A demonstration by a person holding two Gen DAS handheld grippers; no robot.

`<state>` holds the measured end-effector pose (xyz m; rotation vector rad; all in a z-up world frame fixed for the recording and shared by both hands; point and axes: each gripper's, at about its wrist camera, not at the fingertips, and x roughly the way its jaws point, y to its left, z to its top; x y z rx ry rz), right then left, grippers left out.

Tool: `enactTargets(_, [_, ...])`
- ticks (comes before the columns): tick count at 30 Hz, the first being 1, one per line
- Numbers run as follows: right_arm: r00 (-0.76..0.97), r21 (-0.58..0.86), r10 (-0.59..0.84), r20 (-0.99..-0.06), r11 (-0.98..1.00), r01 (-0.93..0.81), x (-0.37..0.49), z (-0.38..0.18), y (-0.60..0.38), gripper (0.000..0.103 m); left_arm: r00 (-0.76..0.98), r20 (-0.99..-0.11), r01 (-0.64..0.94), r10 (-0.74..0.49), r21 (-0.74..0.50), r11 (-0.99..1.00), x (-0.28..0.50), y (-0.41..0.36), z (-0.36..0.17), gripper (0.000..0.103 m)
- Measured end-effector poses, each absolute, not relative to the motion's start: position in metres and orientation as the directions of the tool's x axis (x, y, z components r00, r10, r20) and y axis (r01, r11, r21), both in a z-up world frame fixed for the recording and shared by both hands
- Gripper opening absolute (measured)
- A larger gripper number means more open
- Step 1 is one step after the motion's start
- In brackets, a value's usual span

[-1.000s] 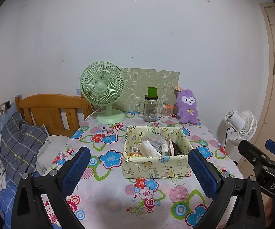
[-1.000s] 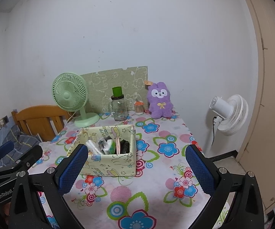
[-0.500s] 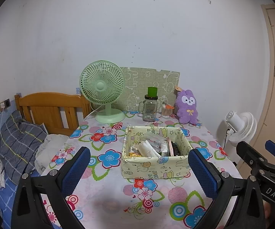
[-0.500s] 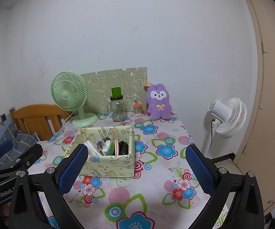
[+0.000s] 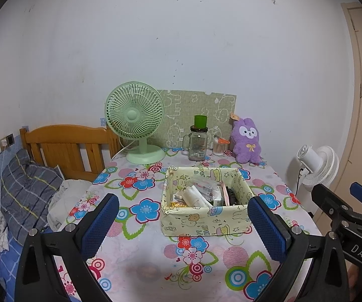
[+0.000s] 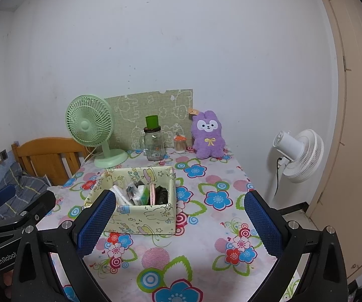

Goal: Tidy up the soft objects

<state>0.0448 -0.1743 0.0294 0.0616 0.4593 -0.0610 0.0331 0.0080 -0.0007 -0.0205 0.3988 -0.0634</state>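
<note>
Two grippers hover empty over a flowered desk [image 5: 145,259], fingers spread wide on the left gripper [image 5: 183,229] and the right gripper [image 6: 179,224]. Beyond the left fingers sit a bed and green fan [image 5: 135,120]. Between the fingers rests a cloth box [image 5: 206,201]; beyond it, against the wall, a purple plush rabbit [image 5: 246,141], likely next.

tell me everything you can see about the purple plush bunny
The purple plush bunny is a fluffy soft toy with two rounded ears, a white face patch with dark eyes, and a small yellow bow on its chest. A tan tag hangs by one ear. It sits upright at the back of the floral tablecloth, near the wall, beside a small orange-lidded jar. Neither gripper touches it.
</note>
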Motion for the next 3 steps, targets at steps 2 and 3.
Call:
enactTargets(2, [0.895, 0.045, -0.044, -0.444, 0.996, 0.072, 0.0442, 0.0298, -0.1743, 0.103, 0.92, -0.387, 0.057, -0.065, -0.032, 0.998, 0.0318, 0.0076, -0.0002, 0.103])
enactTargets(3, [0.895, 0.043, -0.045, -0.444, 0.996, 0.072, 0.0441, 0.0297, -0.1743, 0.103, 0.92, -0.387, 0.057, -0.065, -0.031, 0.998, 0.0318, 0.0077, 0.0, 0.103])
